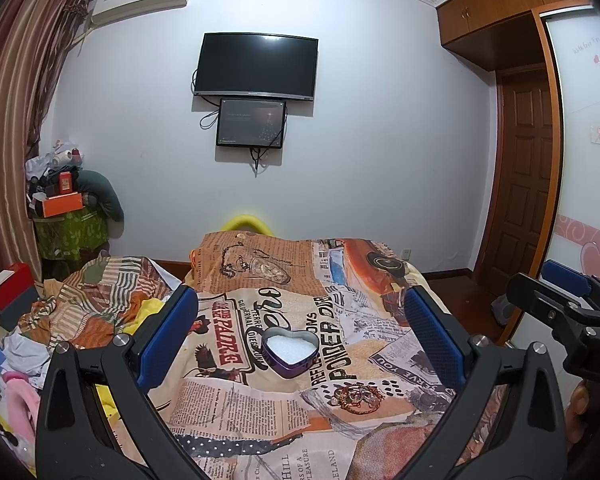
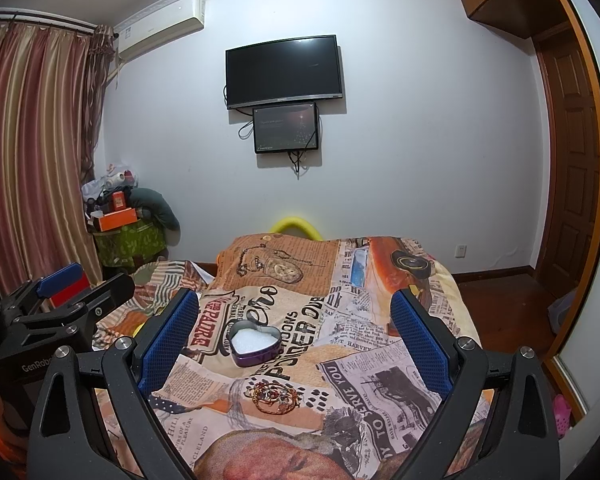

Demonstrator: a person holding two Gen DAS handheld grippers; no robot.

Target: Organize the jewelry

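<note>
1. Tangled jewelry (image 2: 273,397), single pieces hard to make out, on the bed (image 2: 384,344) near a heart-shaped tin (image 2: 255,342).
2. Left gripper (image 1: 300,336) and right gripper (image 2: 296,332) spread wide, empty.
3. Television (image 2: 284,70) on far wall.

The left gripper (image 1: 300,328) hangs in the air with its blue-padded fingers (image 1: 168,334) spread wide, gripping nothing. The right gripper (image 2: 296,334) hangs alongside it, level, jaws equally wide (its black frame shows at the left camera's right edge), also unloaded.
</note>
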